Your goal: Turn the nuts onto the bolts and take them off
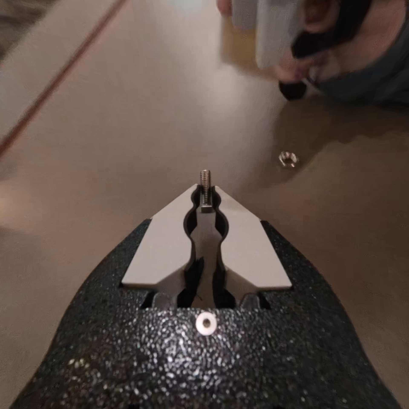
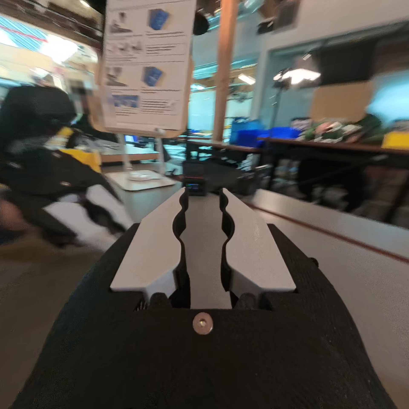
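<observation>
While the left gripper (image 1: 205, 188) clamps the bolt (image 1: 205, 190), the printed sheet (image 2: 146, 64) blurs.

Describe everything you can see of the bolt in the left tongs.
The bolt is small, silvery metal, with a threaded shaft and a squarish head. The left tongs are shut on it, the pale fingers pinching it near their tips. Its head sits back between them; the threaded end sticks out forward, bare, with no nut on it, above the tan table.

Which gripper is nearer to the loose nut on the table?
Left. The left gripper, shut on the bolt, has the nut lying just ahead to its right. The right gripper is open, raised, the nut outside its view.
</observation>
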A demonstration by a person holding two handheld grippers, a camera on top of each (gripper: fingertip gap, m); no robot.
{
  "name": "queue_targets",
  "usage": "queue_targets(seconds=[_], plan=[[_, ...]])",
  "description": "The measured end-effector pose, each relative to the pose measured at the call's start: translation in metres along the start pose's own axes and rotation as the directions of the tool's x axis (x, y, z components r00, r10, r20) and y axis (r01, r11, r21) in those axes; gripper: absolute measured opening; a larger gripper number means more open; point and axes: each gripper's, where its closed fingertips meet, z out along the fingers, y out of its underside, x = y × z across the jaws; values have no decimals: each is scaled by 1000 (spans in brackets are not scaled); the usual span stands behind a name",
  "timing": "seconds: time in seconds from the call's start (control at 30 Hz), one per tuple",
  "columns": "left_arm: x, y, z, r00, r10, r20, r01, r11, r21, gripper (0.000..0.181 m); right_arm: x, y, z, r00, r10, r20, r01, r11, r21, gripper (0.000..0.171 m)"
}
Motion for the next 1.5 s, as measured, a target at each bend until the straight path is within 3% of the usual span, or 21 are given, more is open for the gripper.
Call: queue_targets(seconds=[0.03,0.13,0.27,0.57,0.7,0.87,1.03,1.07,1.1,1.17,1.23,1.37,1.5], plan=[[-12,-13,-2,996,-18,84,8,993,122,7,-9,-1,1,995,74,59,-74,997,-7,28],[-21,-47,-17,983,-101,150,28,904,427,7,-30,3,4,945,248,214,-237,969,-77,30],[5,-67,-25,1000,-1,30,-16,827,562,7,-52,10,3,848,395,354,-351,918,-183,27],[19,-73,-27,999,25,-34,0,804,594,8,-70,17,-5,828,307,468,-209,945,-250,9],[34,-71,-22,986,45,-163,55,826,561,33,-66,22,-8,854,231,466,-121,959,-255,9],[32,-61,-9,995,84,-62,-45,884,465,31,-63,38,-9,881,125,456,12,958,-286,9],[39,-64,-9,993,83,-84,-35,886,463,40,-62,36,-11,885,32,464,102,960,-261,9],[39,-65,-10,994,77,-83,-29,883,469,45,-61,35,-11,889,23,458,106,961,-254,9],[31,-66,-10,998,47,-41,-22,881,473,65,-59,34,-11,891,16,453,108,963,-245,9],[14,-71,-18,996,19,82,-59,859,509,73,-55,30,-11,901,5,433,105,967,-232,9],[13,-77,-27,996,8,91,-57,834,549,67,-51,25,-11,909,6,417,89,974,-209,8],[28,-68,-14,995,-14,-96,58,878,476,57,-61,13,-14,881,57,470,28,984,-173,8],[43,-60,-4,983,12,-183,68,902,427,40,-73,6,-19,841,87,534,0,987,-161,8]])
